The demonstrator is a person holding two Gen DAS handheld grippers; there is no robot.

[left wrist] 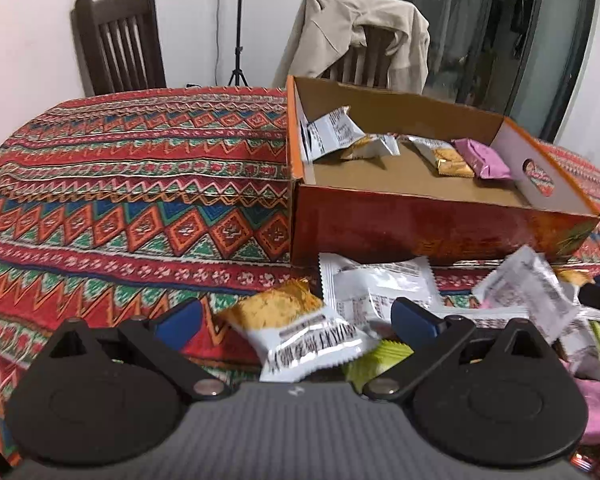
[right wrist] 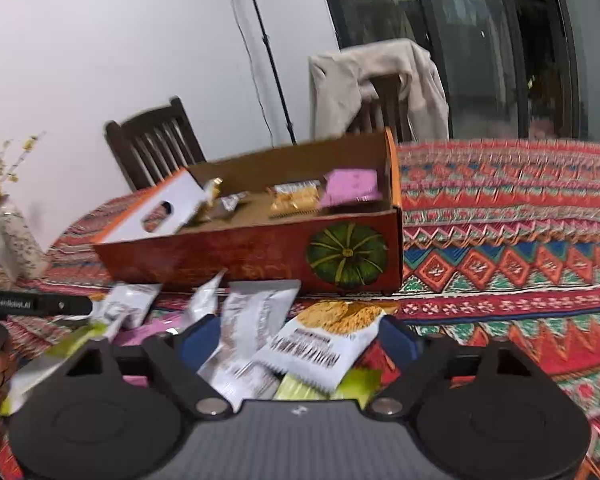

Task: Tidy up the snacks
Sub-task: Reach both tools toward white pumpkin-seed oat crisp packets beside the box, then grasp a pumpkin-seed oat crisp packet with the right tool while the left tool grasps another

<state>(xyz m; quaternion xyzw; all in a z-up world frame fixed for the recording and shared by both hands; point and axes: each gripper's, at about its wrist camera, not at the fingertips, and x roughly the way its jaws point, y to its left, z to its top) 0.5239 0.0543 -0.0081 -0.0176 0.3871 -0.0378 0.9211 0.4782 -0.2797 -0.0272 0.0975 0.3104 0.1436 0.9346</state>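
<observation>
Patterned tablecloth [left wrist: 140, 184] — both jaws wide, nothing held

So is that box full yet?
No. The box holds only a few packets along its far side; most of its floor is bare, and a pile lies outside.

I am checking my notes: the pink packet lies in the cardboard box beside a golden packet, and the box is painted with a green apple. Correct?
Not quite. The cardboard box shows a green pumpkin, not an apple, in the right wrist view. The pink packet does lie beside the golden packet.
</observation>
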